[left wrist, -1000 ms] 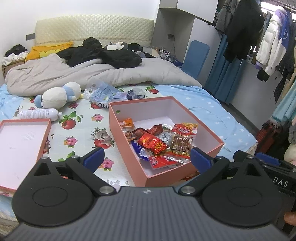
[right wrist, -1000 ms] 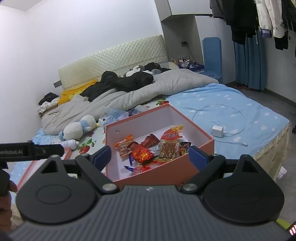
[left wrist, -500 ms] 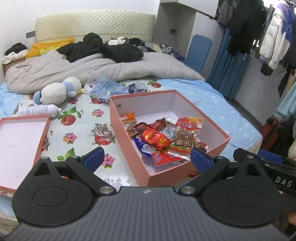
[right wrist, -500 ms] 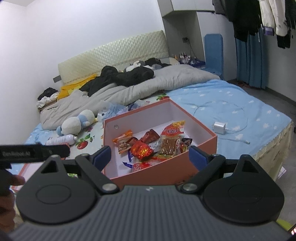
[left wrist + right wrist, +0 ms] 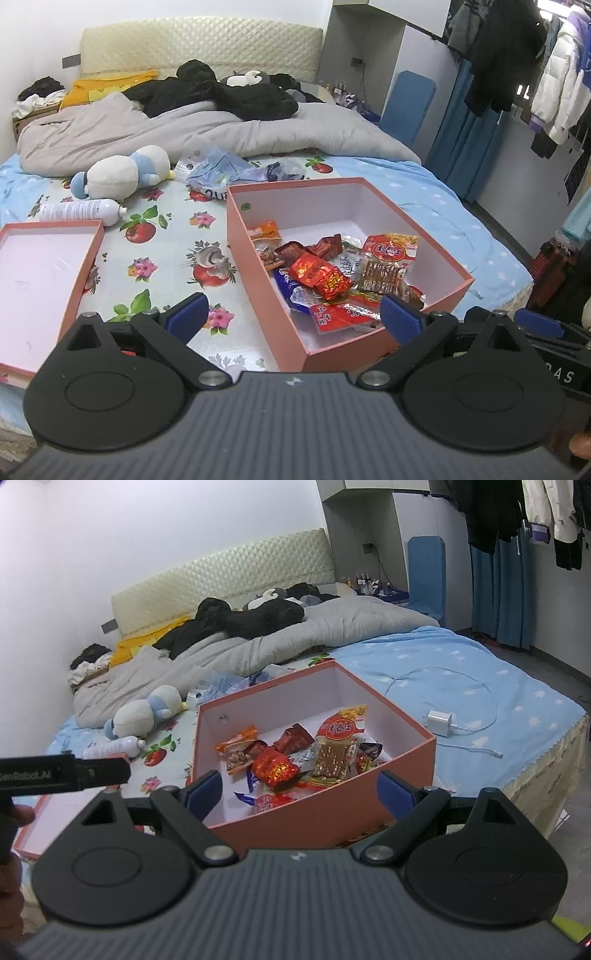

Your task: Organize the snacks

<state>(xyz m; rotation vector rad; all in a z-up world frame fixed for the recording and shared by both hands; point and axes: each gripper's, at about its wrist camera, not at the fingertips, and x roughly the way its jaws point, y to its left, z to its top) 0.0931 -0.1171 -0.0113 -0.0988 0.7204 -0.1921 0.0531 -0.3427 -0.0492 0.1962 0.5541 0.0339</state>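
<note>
1. Snacks (image 5: 332,280) lie heaped in the near half of the salmon box (image 5: 258,291), seen from my left wrist. The box sits on the bed (image 5: 461,229), right of centre.
2. My left gripper (image 5: 293,314) has its fingers (image 5: 186,314) spread wide, holding nothing; the box's near left corner shows between them.
3. Further left lies the box lid (image 5: 40,277), open side up. Beyond it, a white bottle (image 5: 79,210) on its side and a plush toy (image 5: 122,173).
4. A grey duvet (image 5: 221,133) with dark clothes on it covers the far end of the bed.
5. From my right wrist, the same snacks (image 5: 295,760) fill the near part of the box (image 5: 317,819), which fills the middle of the view.
6. My right gripper (image 5: 299,792) also has its fingers (image 5: 395,792) wide apart and empty, just short of the box's near wall.
7. Right of the box, a white charger (image 5: 439,723) with its cable lies on the blue sheet.
8. At the left edge, my other gripper's black arm and part of my hand (image 5: 14,834) show.
</note>
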